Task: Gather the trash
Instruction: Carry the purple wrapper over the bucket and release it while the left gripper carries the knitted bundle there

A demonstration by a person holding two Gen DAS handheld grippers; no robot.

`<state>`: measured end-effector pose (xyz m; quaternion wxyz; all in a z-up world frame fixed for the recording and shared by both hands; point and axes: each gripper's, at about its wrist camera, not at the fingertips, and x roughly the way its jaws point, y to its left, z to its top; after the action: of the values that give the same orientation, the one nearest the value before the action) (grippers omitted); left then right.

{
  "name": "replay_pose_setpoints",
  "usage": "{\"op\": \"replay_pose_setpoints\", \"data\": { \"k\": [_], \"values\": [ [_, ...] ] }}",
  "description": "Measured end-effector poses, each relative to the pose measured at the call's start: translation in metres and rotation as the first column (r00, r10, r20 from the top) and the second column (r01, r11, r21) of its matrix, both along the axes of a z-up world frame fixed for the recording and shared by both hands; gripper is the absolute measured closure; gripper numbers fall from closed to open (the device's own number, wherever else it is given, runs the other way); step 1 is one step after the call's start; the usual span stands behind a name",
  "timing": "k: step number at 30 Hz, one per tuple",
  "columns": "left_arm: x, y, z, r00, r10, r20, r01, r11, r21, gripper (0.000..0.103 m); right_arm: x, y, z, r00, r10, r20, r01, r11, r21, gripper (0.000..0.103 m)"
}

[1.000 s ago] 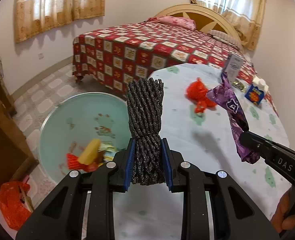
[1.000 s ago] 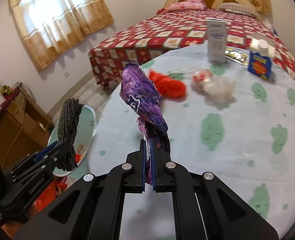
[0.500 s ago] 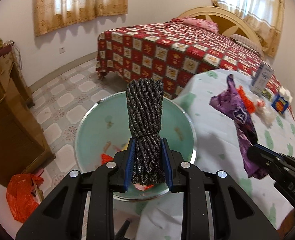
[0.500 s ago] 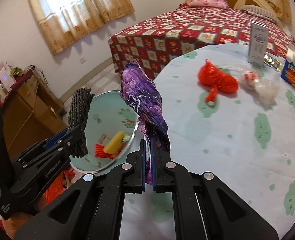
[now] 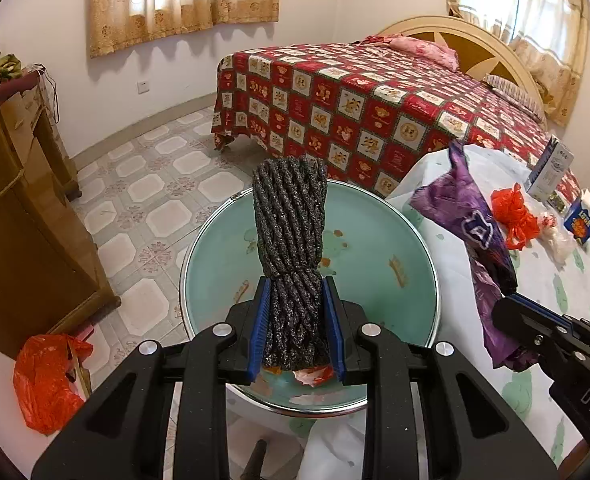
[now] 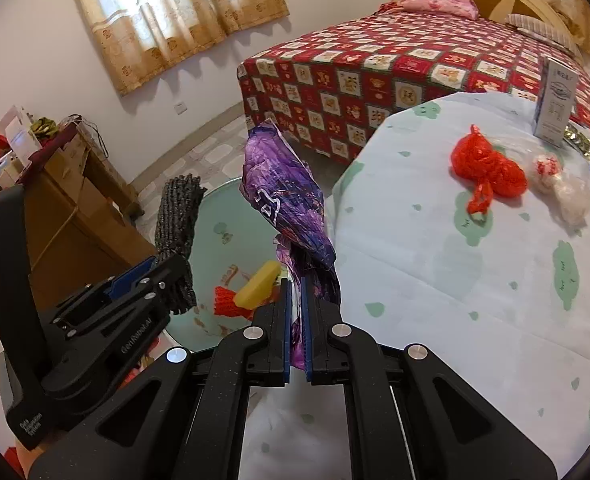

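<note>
My left gripper (image 5: 295,304) is shut on a dark grey rope bundle (image 5: 291,240) that stands upright over the green basin (image 5: 375,248). The basin sits off the table's left edge and holds a yellow piece (image 6: 257,290) and red scraps (image 6: 225,302). My right gripper (image 6: 295,300) is shut on a purple wrapper (image 6: 283,196), held above the table's edge beside the basin. In the right wrist view the left gripper (image 6: 151,272) with the rope bundle (image 6: 177,220) is at the left. A red net bag (image 6: 487,170) and a crumpled clear plastic wrapper (image 6: 567,196) lie on the table (image 6: 455,280).
A white carton (image 6: 555,104) and a blue box (image 5: 583,220) stand at the table's far side. The bed with a red checked cover (image 5: 375,104) is behind. A wooden cabinet (image 5: 19,208) and an orange plastic bag (image 5: 47,380) are on the floor at the left.
Both grippers have swung left from over the table toward the basin, keeping their loads. The basin now lies straight under the rope bundle.
</note>
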<state>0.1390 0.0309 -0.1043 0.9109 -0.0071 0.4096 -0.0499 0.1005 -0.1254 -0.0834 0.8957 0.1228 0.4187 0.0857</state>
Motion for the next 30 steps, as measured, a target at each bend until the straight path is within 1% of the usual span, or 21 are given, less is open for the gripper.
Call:
{"op": "replay_pose_setpoints", "data": {
  "k": [4, 8, 11, 16, 21, 30],
  "values": [
    [0.006, 0.002, 0.000, 1.000, 0.010, -0.006, -0.010, 1.000, 0.010, 0.077, 0.008, 0.006, 0.001, 1.000, 0.003, 0.004, -0.003, 1.000, 0.003, 0.097],
    [0.017, 0.003, 0.004, 1.000, 0.023, 0.006, -0.023, 0.999, 0.027, 0.077, 0.016, 0.009, 0.001, 1.000, -0.007, 0.001, 0.007, 1.000, 0.009, 0.097],
    [0.026, 0.009, 0.004, 0.999, 0.035, 0.002, -0.035, 0.999, 0.026, 0.077, 0.020, 0.012, 0.001, 1.000, -0.006, -0.001, 0.006, 1.000, 0.003, 0.097],
    [0.031, 0.016, -0.007, 0.998, 0.050, -0.034, -0.049, 0.999, 0.014, 0.077, 0.029, 0.016, -0.007, 1.000, -0.009, -0.025, 0.009, 1.000, -0.006, 0.097],
    [0.034, 0.021, -0.015, 0.997, 0.060, -0.055, -0.059, 0.998, 0.023, 0.077, 0.042, 0.022, -0.016, 0.998, -0.012, -0.059, 0.013, 1.000, 0.003, 0.097],
    [0.038, 0.029, -0.023, 0.994, 0.073, -0.081, -0.072, 0.997, 0.017, 0.077, 0.057, 0.035, -0.031, 0.996, 0.018, -0.091, -0.020, 1.000, -0.017, 0.097]
  ]
}}
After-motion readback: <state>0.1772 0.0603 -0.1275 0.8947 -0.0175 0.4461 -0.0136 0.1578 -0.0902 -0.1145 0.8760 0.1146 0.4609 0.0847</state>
